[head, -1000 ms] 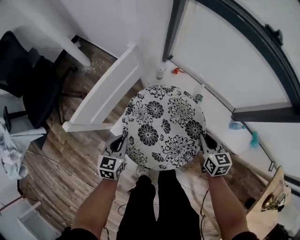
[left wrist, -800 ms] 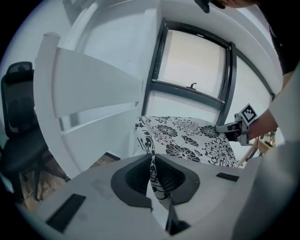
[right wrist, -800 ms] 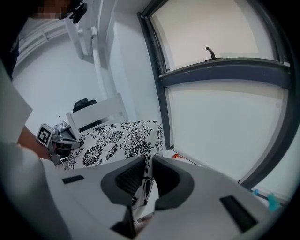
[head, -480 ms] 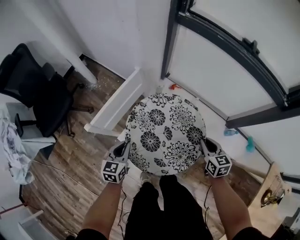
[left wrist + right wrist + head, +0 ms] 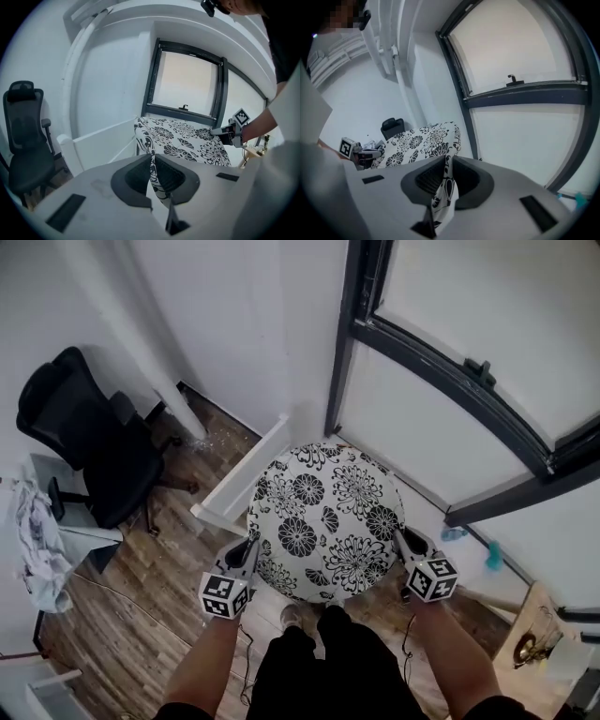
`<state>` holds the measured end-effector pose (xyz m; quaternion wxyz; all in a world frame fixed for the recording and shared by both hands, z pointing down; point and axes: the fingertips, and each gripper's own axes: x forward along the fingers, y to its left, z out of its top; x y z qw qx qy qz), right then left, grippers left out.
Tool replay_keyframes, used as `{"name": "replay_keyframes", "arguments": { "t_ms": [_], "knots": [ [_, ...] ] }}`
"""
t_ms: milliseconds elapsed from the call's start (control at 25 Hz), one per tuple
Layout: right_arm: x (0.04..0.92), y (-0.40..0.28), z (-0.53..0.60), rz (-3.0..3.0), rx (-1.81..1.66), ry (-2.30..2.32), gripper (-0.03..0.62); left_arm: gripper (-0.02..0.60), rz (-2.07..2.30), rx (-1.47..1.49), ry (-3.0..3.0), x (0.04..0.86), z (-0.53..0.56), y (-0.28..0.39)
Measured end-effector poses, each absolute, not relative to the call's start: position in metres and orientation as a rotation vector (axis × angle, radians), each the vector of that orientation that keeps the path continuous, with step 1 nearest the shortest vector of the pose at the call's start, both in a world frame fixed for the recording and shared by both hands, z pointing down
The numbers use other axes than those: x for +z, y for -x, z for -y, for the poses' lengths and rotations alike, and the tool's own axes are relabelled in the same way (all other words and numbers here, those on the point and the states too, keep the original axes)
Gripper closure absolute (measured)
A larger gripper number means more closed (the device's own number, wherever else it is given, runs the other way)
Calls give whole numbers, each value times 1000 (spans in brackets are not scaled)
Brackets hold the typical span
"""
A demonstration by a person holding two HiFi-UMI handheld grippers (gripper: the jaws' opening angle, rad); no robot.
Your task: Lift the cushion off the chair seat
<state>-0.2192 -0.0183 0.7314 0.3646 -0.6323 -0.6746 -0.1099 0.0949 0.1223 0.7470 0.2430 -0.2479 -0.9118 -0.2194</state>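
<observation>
L gripper (image 5: 246, 556) & R gripper (image 5: 405, 545) both clenched on opposite edges of floral cushion (image 5: 326, 519), held in air.

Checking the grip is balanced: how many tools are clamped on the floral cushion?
2. The left tool pinches the cushion at its left edge; the right tool pinches its right edge, opposite. Both show in the head view, none hidden.
</observation>
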Motion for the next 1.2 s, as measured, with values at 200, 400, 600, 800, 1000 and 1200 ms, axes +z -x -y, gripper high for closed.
{"name": "replay_keyframes", "arguments": {
  "t_ms": [200,400,600,800,1000,1200],
  "knots": [
    [695,222,7,1731,-279,1697,540,561,2526,-554,686,708,-135,-95],
    [660,215,8,1754,-214,1728,540,561,2562,-506,681,681,-139,-100],
    [624,210,5,1776,-177,1738,540,561,2593,-485,697,651,-152,-100],
    [634,210,3,1802,-138,1813,540,561,2599,-465,742,667,-154,-98],
    [631,215,7,1813,-95,1843,540,561,2653,-419,712,653,-150,-95],
    [655,221,-3,1791,-107,1845,540,561,2661,-421,697,671,-161,-92]
  ]
}}
